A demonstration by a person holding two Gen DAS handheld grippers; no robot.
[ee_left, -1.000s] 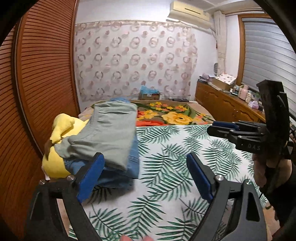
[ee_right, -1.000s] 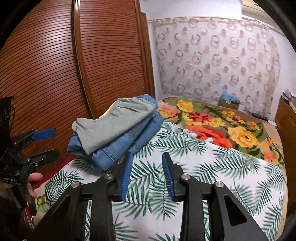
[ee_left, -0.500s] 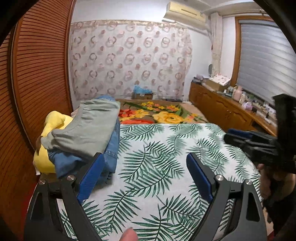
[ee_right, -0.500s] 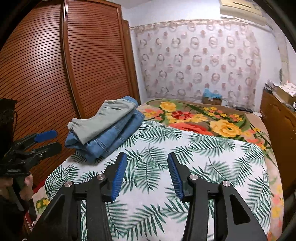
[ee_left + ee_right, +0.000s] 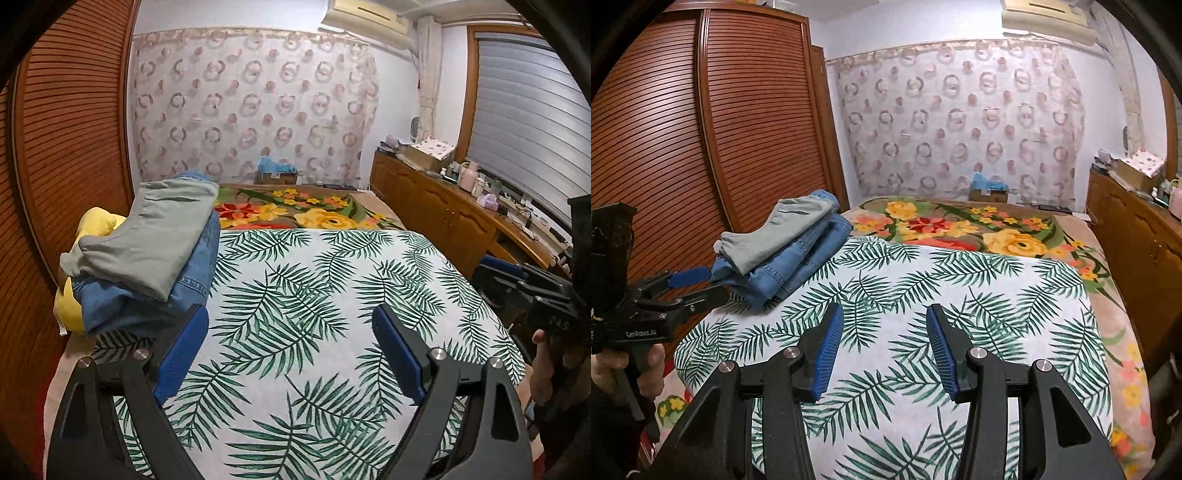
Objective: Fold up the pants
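both hand-held grippers (image 5: 290, 350) (image 5: 884, 347) hover apart, empty.

Home bedroom: bed (image 5: 332, 295), wardrobe (image 5: 701, 147).

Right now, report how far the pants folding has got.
Done: grey-green pants lie folded on top of folded blue jeans, stacked at the left edge of the leaf-print cover. In hand: nothing; the left tool and right tool are both open and empty over the cover. Left: no unfolded pants are in view, so the job looks finished or awaits another pair.

Two wrist views, shared bed (image 5: 295, 295)
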